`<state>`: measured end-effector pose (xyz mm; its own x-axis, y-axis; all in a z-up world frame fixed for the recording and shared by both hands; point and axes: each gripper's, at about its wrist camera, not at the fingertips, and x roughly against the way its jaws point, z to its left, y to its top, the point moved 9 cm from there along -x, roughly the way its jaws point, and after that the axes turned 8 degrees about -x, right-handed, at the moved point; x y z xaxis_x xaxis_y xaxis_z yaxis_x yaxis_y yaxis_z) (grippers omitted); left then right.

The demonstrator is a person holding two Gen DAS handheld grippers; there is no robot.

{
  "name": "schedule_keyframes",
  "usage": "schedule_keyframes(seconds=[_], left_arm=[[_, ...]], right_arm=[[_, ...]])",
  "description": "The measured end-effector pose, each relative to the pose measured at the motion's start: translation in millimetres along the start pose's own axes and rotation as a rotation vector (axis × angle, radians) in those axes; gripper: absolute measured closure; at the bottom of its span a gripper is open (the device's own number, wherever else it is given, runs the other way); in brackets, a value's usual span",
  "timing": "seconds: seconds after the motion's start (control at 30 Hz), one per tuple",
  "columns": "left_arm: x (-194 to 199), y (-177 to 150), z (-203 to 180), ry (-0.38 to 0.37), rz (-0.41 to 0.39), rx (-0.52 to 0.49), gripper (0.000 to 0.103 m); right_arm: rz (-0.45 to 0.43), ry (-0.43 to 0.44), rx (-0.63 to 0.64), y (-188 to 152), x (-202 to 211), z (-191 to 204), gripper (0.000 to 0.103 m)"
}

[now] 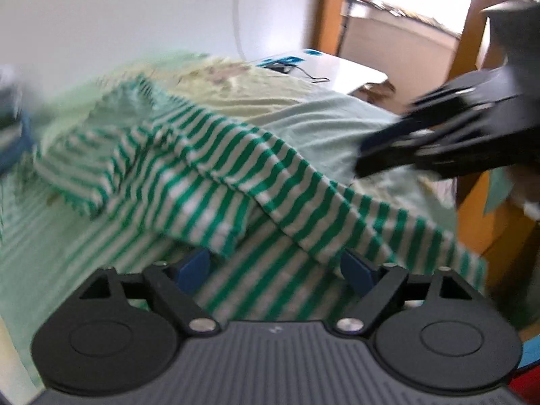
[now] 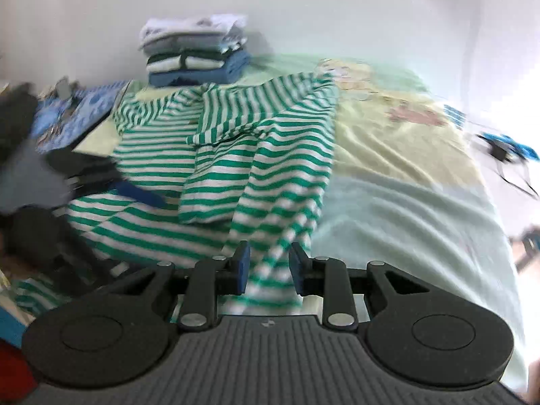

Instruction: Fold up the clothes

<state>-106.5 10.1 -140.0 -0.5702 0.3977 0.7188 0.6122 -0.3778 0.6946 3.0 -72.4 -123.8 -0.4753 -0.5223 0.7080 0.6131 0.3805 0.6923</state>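
A green-and-white striped shirt [image 1: 209, 182] lies crumpled on the bed, with one long sleeve running down to the lower right. My left gripper [image 1: 276, 268] is open wide, and folds of the shirt lie over and between its blue pads. In the right wrist view the shirt [image 2: 236, 141] is spread out, its sleeve hanging down between the pads of my right gripper [image 2: 270, 266]. Those pads stand apart and show no clear pinch. The right gripper [image 1: 368, 158] hovers blurred above the sheet beside the sleeve. The left gripper [image 2: 148, 197] shows blurred at the shirt's left edge.
A stack of folded clothes [image 2: 195, 54] stands against the white wall at the back. The pale green and yellow bed sheet [image 2: 405, 202] stretches to the right. A white table [image 1: 337, 67] with a cable, and a wooden door frame [image 1: 329, 6], lie beyond the bed. A blue patterned item [image 2: 81, 111] lies left.
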Motion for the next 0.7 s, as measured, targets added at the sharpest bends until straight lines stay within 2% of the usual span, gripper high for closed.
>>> schedule_keyframes(seconds=[0.07, 0.13, 0.23, 0.3, 0.43, 0.53, 0.7], left_arm=[[1, -4, -4, 0.023, 0.014, 0.054, 0.017], [1, -8, -9, 0.049, 0.033, 0.108, 0.017], [-3, -14, -17, 0.034, 0.075, 0.272, 0.017], [-5, -19, -27, 0.053, 0.093, 0.379, 0.017], [-5, -29, -50, 0.199, 0.128, 0.464, 0.016], [-4, -30, -64, 0.283, 0.136, 0.518, 0.016], [-6, -31, -74, 0.376, 0.146, 0.534, 0.019]], right_arm=[[0.003, 0.009, 0.085, 17, -23, 2, 0.074], [-0.009, 0.065, 0.173, 38, -40, 6, 0.074], [-0.021, 0.134, 0.319, 68, -62, 13, 0.073], [-0.037, 0.176, 0.440, 84, -75, 25, 0.073], [-0.072, 0.270, 0.707, 106, -97, 53, 0.072], [-0.040, 0.313, 0.897, 105, -120, 70, 0.071], [-0.009, 0.321, 0.998, 107, -155, 80, 0.072]])
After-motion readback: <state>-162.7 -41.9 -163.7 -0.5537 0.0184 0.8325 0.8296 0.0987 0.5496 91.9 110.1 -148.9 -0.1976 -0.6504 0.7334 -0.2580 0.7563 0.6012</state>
